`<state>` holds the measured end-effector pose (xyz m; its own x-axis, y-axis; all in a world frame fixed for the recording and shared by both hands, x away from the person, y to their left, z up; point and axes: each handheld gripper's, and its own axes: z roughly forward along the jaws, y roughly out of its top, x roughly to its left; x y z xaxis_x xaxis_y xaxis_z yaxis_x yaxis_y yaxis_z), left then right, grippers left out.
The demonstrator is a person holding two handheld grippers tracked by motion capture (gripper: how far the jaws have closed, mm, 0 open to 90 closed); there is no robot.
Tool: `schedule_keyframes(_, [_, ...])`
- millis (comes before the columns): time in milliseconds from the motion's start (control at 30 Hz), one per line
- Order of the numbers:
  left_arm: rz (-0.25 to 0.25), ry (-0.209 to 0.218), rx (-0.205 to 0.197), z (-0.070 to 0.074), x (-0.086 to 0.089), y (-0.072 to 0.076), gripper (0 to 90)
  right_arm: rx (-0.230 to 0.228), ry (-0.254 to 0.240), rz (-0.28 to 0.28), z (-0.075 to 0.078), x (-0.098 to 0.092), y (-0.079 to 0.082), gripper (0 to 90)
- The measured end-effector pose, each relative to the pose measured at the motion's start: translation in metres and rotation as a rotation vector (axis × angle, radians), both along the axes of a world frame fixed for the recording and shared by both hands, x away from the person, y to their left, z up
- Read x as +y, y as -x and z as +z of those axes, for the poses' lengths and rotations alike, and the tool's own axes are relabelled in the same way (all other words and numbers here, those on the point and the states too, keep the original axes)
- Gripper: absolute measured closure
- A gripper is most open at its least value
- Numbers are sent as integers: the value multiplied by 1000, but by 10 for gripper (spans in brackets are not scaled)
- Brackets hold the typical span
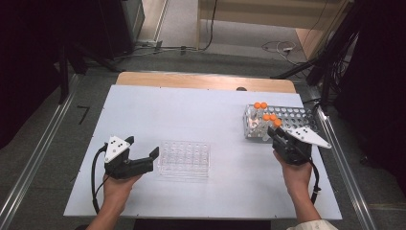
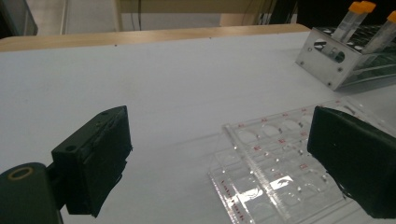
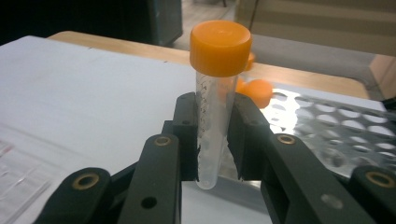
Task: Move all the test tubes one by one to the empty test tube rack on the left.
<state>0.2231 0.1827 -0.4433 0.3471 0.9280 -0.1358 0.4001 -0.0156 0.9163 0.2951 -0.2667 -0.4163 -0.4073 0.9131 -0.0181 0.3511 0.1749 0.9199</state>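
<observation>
Now, my notes from the remote station:
Right gripper: I had it clamped on an orange-capped tube, held upright between the pads.
Tube's place: lifted just in front of the metal rack at the table's far right, where other orange-capped tubes stood.
Left gripper: I held its jaws wide apart, gripping nothing.
Clear plastic rack: flat on the white table, just beside my left gripper.
</observation>
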Motion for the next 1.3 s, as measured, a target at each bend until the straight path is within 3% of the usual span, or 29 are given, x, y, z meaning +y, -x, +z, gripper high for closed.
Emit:
schedule_keyframes(133, [-31,2,-4,3,-11,-1,88,21,7,52,-6,14,2,719])
schedule_keyframes(333, [-110,-6,-18,7,-41,-7,108,38,15,116,-10,33,6,719])
schedule_keyframes(767, [-245,-9,-22,12,-92,-20,128,87,36,208,-21,54,12,718])
schedule_keyframes(900, [-262,-26,-31,13,-110,-26,134,100,45,239,-24,62,14,718])
schedule_keyframes(1300, [-345,39,-42,21,-137,-38,220,114,44,283,-26,74,17,718])
